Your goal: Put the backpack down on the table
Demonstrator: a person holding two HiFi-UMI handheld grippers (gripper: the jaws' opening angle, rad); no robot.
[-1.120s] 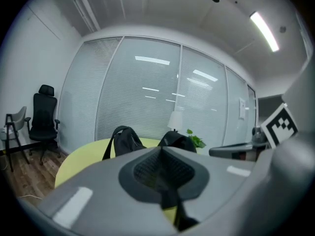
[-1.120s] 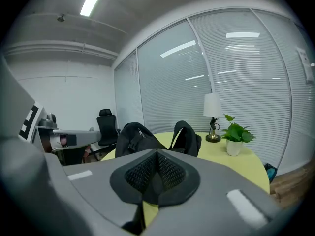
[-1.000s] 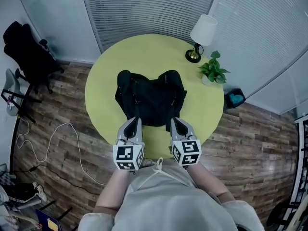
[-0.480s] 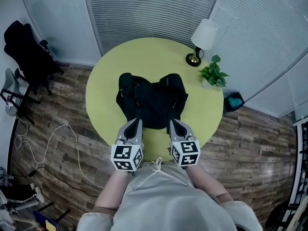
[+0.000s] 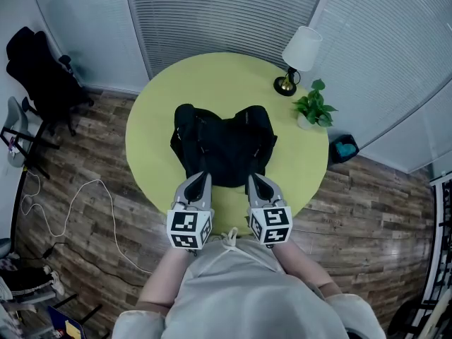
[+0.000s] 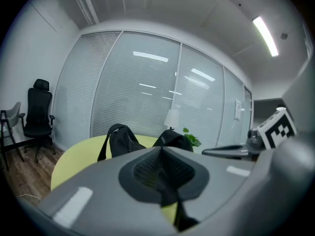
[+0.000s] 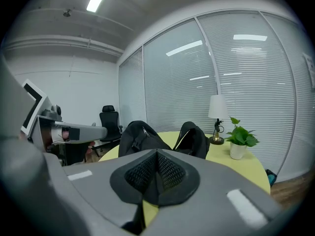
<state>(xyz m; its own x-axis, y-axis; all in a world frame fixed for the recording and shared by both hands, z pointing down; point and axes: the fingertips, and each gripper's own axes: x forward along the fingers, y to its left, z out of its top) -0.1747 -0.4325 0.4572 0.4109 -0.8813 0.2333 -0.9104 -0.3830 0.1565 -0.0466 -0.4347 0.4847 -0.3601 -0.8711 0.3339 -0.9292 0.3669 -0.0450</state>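
A black backpack [image 5: 222, 145] lies in the middle of the round yellow-green table [image 5: 159, 111], its straps toward me. Both gripper views catch it too: the backpack [image 6: 123, 139] past the left jaws, and the backpack [image 7: 142, 134] past the right ones. My left gripper [image 5: 202, 179] hovers at the bag's near left edge, shut with nothing between its pads. My right gripper [image 5: 253, 179] hovers at the near right edge, also shut and empty. Whether either tip touches the bag is not clear.
A table lamp [image 5: 298, 55] and a small potted plant [image 5: 313, 104] stand at the table's far right. A black office chair [image 5: 39, 73] sits on the wooden floor at the left, with a white cable [image 5: 78, 203] trailing nearby. Glass walls with blinds ring the back.
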